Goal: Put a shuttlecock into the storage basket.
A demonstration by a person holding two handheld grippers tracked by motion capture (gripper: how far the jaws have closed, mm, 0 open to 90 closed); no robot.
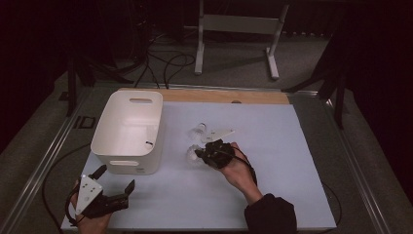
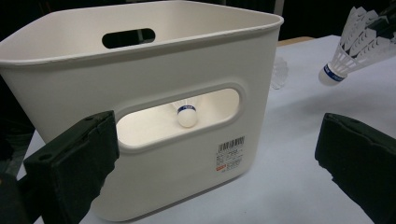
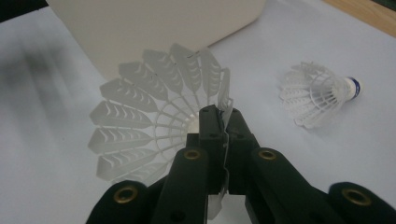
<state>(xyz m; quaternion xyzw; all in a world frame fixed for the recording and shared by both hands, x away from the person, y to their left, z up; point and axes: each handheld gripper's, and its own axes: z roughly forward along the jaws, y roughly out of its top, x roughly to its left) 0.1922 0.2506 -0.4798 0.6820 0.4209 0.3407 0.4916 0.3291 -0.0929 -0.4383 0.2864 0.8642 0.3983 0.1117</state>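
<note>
the right tool (image 3: pixel 219 122) is pinching the skirt of a white plastic shuttlecock (image 3: pixel 154 114) just above the pale blue counter (image 1: pixel 272 195), so i think it goes next into the white plastic bin (image 1: pixel 127 127), up and over the rim, where another one (image 2: pixel 187 114) already lies. the left tool (image 1: pixel 115 179) rests spread wide near the bin, holding nothing. one more white shuttlecock (image 3: pixel 322 93) lies on the counter, and the room behind is dark with grey carpet and cables.

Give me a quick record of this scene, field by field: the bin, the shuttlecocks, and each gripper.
bin: white bin on the table's left, upright
inside bin: one shuttlecock, seen through the handle slot
held shuttlecock: skirt edge pinched by right gripper, lifted
loose shuttlecock: lying on its side on the table
left gripper: open, holding nothing, facing the bin
</note>
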